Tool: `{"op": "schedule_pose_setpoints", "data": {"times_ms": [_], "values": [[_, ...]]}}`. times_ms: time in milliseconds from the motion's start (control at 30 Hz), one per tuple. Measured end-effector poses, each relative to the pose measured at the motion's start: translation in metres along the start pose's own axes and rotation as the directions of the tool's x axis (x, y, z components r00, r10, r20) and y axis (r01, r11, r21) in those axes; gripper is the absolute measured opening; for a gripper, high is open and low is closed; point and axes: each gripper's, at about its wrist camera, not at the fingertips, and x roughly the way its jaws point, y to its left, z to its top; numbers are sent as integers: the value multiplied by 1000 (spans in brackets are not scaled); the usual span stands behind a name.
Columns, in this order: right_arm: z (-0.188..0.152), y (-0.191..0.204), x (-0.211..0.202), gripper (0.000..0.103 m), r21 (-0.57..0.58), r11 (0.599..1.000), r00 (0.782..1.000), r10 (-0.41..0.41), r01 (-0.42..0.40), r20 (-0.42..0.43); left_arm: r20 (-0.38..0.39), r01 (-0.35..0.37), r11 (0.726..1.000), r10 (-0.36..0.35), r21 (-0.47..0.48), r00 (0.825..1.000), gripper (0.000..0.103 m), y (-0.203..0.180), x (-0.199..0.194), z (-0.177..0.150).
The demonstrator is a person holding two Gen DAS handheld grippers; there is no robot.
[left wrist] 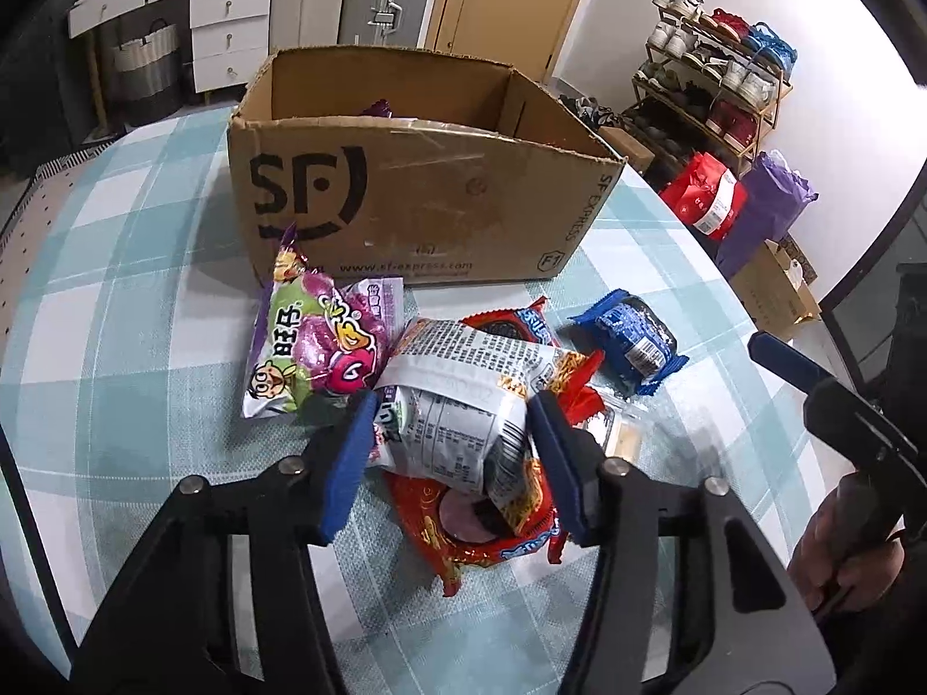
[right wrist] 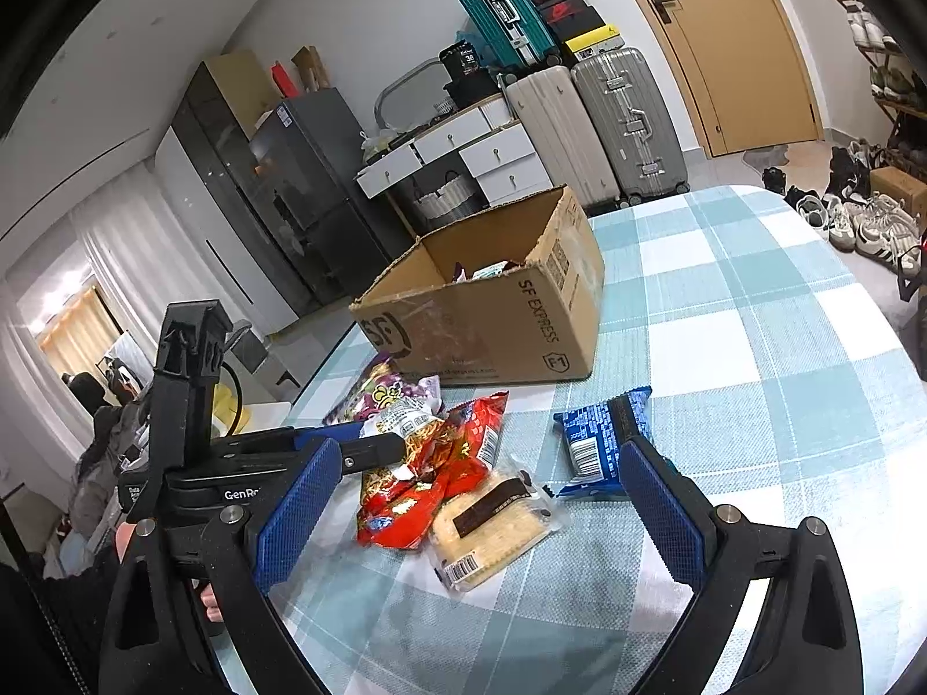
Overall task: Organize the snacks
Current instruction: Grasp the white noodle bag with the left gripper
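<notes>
Snacks lay heaped near the table's (left wrist: 145,220) front edge before the cardboard box (left wrist: 405,197). Left gripper (left wrist: 452,434) was clenched on a white noodle packet (left wrist: 463,394) atop the red packets (left wrist: 492,527). Right gripper (right wrist: 475,515) stood released over a clear-wrapped biscuit (right wrist: 492,521), beside the blue packet (right wrist: 602,434).

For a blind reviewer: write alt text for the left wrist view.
The left tongs are shut on a white printed snack packet lying atop a red packet on a blue-checked tablecloth. A purple candy bag and a blue cookie packet lie nearby, before an open cardboard box.
</notes>
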Motion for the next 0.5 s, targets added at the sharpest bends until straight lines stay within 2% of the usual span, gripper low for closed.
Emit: {"op": "schedule_pose_setpoints", "data": {"times_ms": [500], "values": [[0,-2,-2,98,22,1000,1000,-8,7,12,-12,43,997,-44,-67,999,42,12,-15,-14]]}}
